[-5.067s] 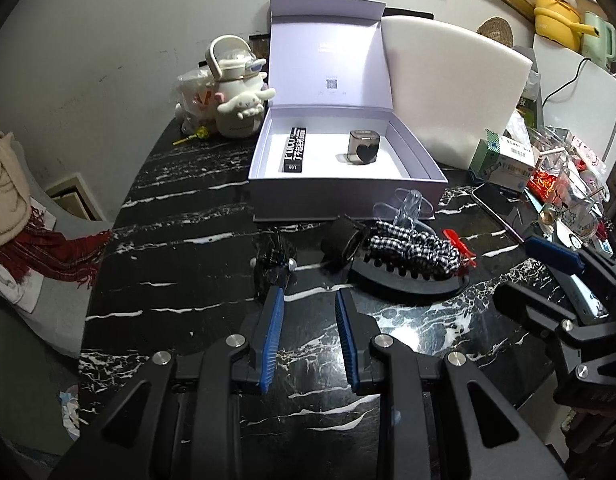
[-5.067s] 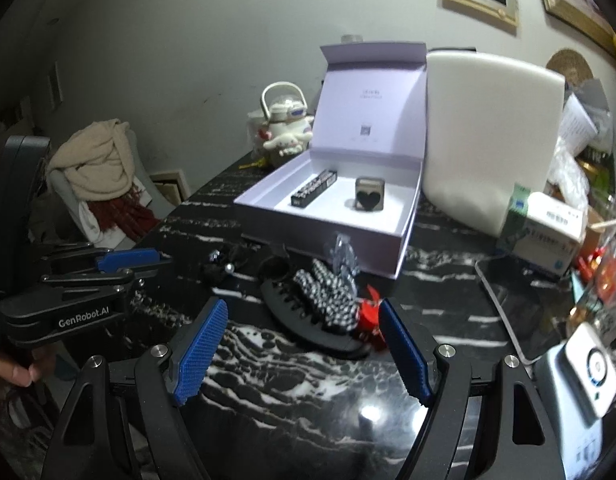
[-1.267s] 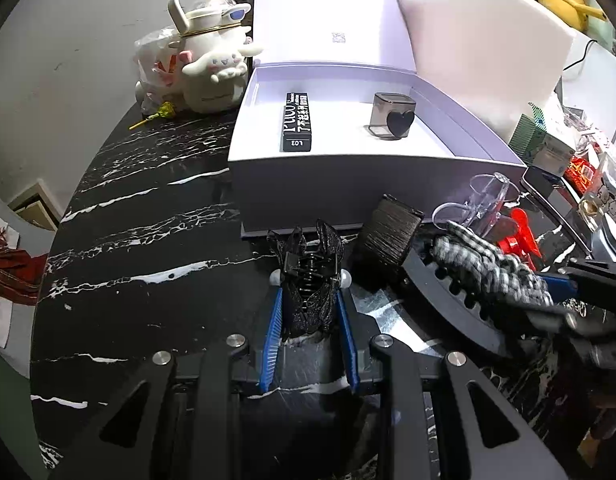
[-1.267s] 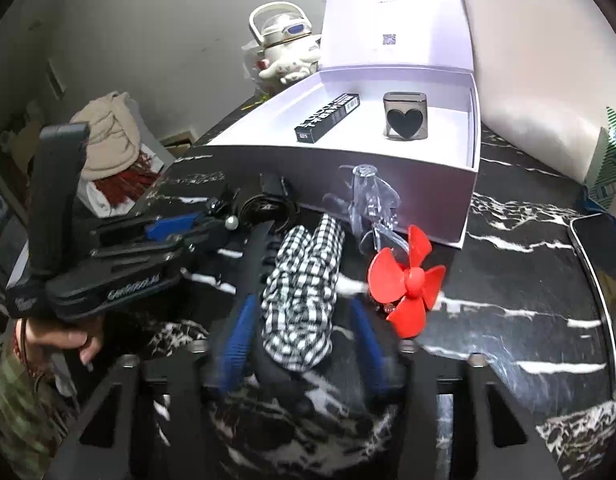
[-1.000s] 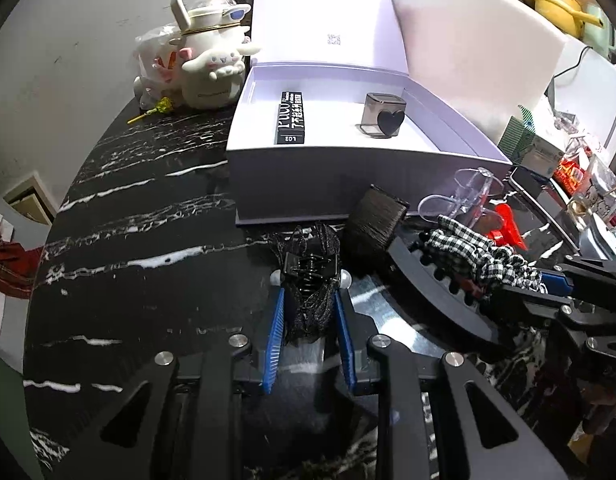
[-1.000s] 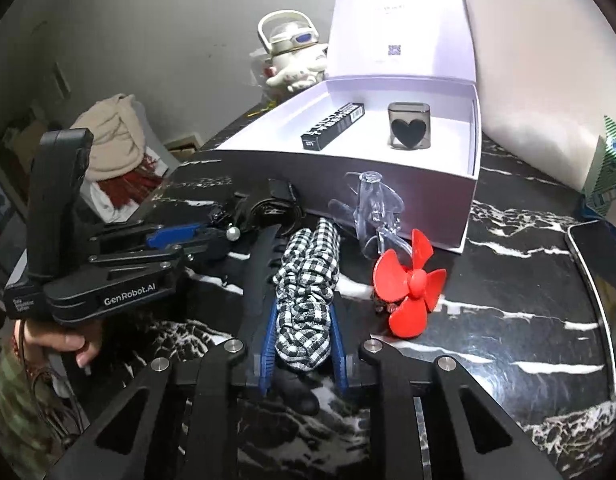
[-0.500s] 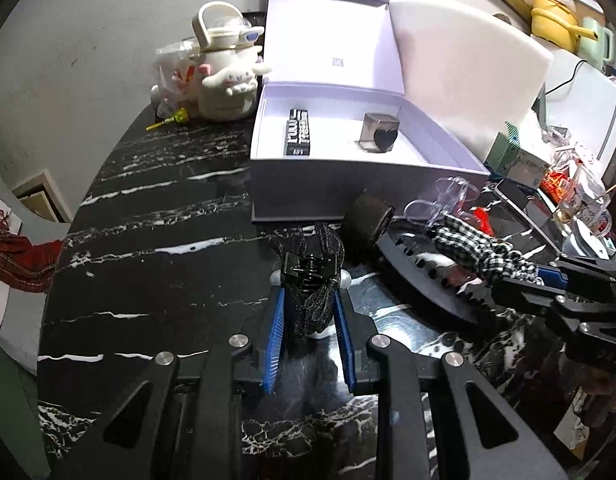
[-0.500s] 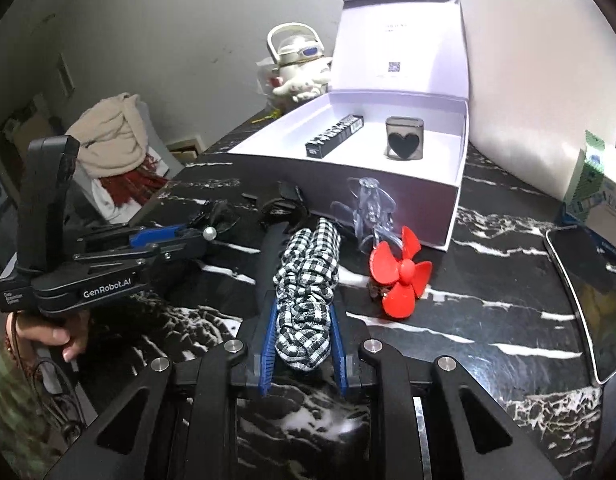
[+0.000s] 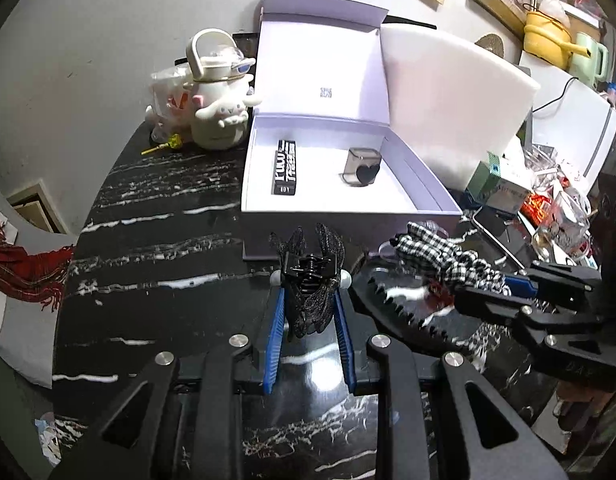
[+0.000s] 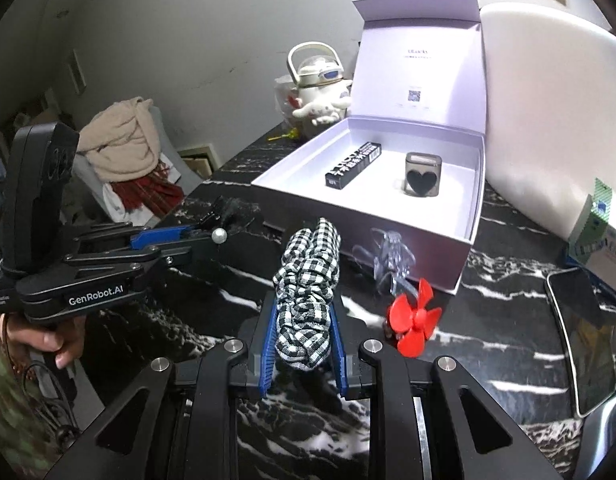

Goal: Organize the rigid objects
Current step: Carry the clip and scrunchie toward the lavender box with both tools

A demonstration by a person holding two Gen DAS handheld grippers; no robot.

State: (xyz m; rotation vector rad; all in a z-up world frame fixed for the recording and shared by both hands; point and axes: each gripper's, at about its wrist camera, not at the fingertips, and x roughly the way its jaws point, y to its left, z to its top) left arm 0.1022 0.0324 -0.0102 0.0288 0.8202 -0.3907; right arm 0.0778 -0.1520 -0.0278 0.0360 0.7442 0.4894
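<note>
My left gripper [image 9: 309,294] is shut on a black mesh claw clip [image 9: 308,270] with pearl ends, held above the marble table [image 9: 156,264]. To its right, my right gripper [image 9: 508,284] is shut on a long black toothed hair clip [image 9: 388,308] covered in black-and-white checked fabric [image 9: 440,250]. In the right wrist view that checked clip [image 10: 308,272] sticks forward from the right gripper [image 10: 304,312], and the left gripper [image 10: 176,238] hovers at the left. An open lavender box [image 9: 348,218] ahead holds a black bar-shaped pack [image 9: 286,166] and a grey heart cube [image 9: 362,168].
A clear clip [image 10: 392,260] and a red fan-shaped clip [image 10: 414,322] lie before the box's front wall [image 10: 372,236]. A phone [image 10: 584,340] lies at the right. A white foam panel [image 9: 448,100] and a white character bottle [image 9: 220,120] flank the box.
Both grippers have risen off the table with their clips still held. The checked clip has left the tabletop, and the box now sits lower and farther in both views.
</note>
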